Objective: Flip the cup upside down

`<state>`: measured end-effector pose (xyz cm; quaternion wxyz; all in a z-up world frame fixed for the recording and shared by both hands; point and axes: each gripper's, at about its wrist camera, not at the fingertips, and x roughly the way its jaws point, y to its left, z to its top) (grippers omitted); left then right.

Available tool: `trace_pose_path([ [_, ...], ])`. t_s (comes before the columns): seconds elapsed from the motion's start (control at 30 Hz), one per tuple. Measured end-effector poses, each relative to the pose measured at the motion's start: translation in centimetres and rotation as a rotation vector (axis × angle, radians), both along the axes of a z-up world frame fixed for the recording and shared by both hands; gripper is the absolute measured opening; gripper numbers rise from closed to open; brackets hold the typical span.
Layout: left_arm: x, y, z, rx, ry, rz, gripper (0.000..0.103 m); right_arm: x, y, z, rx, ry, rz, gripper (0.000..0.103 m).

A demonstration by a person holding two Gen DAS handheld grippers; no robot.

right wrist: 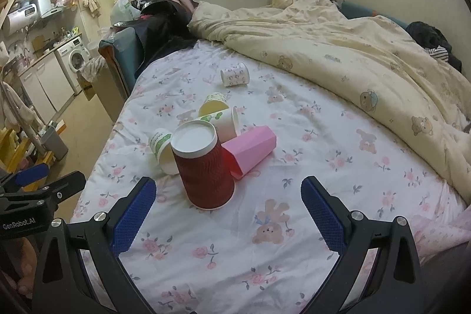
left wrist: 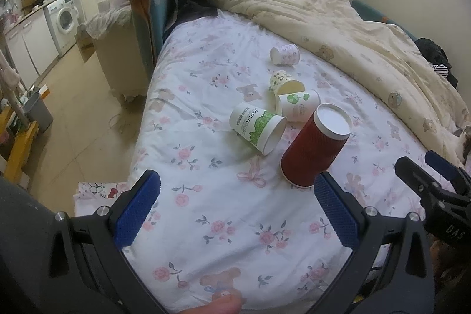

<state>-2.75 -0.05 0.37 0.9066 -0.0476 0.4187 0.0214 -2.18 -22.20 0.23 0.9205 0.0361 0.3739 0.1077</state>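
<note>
A dark red ribbed paper cup (left wrist: 313,146) (right wrist: 203,167) stands upside down on the flowered bedsheet, its white base up. Around it lie several cups on their sides: a white and green "paper cups" cup (left wrist: 257,127) (right wrist: 162,149), a white cup with a globe print (left wrist: 298,105) (right wrist: 223,121), a yellow cup (left wrist: 284,81) (right wrist: 213,105), a pink-patterned white cup (left wrist: 284,54) (right wrist: 235,74) farther back, and a pink cup (right wrist: 251,150). My left gripper (left wrist: 237,205) is open and empty, in front of the red cup. My right gripper (right wrist: 228,214) is open and empty, just before the red cup.
A cream bear-print duvet (left wrist: 353,28) (right wrist: 368,49) is heaped along the bed's far and right side. The bed's left edge drops to the floor (left wrist: 82,122). A kitchen with a washing machine (left wrist: 63,16) lies at far left. Each gripper shows in the other's view (left wrist: 432,184) (right wrist: 44,190).
</note>
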Motion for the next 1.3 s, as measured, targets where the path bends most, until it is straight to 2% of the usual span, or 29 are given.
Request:
trace_pose_path([
  [1.3, 0.2, -0.36, -0.24, 0.002, 0.018, 0.0, 0.103, -0.16, -0.13, -0.39, 0.019, 0.023, -0.019, 0.101],
])
